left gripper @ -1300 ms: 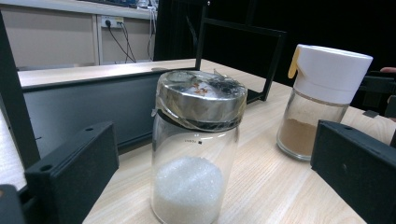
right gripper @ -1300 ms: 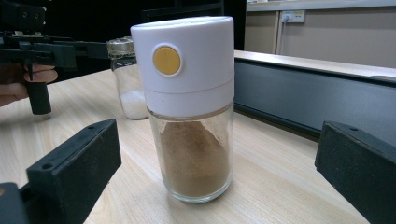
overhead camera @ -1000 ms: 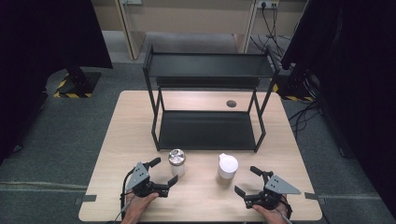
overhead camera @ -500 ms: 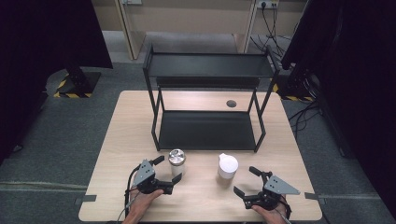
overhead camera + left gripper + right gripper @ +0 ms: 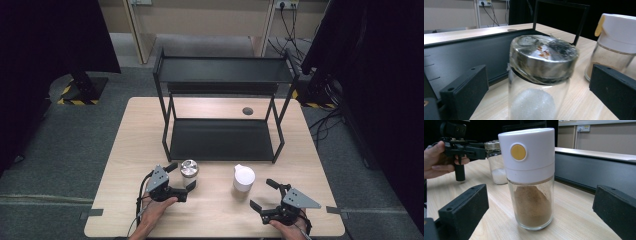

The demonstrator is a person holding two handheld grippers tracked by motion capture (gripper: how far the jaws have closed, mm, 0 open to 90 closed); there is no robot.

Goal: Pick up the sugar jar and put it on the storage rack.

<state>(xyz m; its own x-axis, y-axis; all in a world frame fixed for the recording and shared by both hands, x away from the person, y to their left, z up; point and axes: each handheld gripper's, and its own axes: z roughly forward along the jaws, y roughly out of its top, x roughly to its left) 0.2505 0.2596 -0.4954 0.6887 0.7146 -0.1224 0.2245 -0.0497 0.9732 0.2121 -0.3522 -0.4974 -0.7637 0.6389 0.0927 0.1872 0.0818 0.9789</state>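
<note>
Left claw (image 5: 536, 100) wide open, glass jar (image 5: 537, 100) between the jaws, touching neither. Jar has a metal lid (image 5: 544, 58) under plastic film and white granules at the bottom. Beyond the right jaw: white-capped jar (image 5: 614, 47) of brown powder. Behind the left jaw: black rack shelf (image 5: 469, 53) on the worktop (image 5: 576, 100).
</note>
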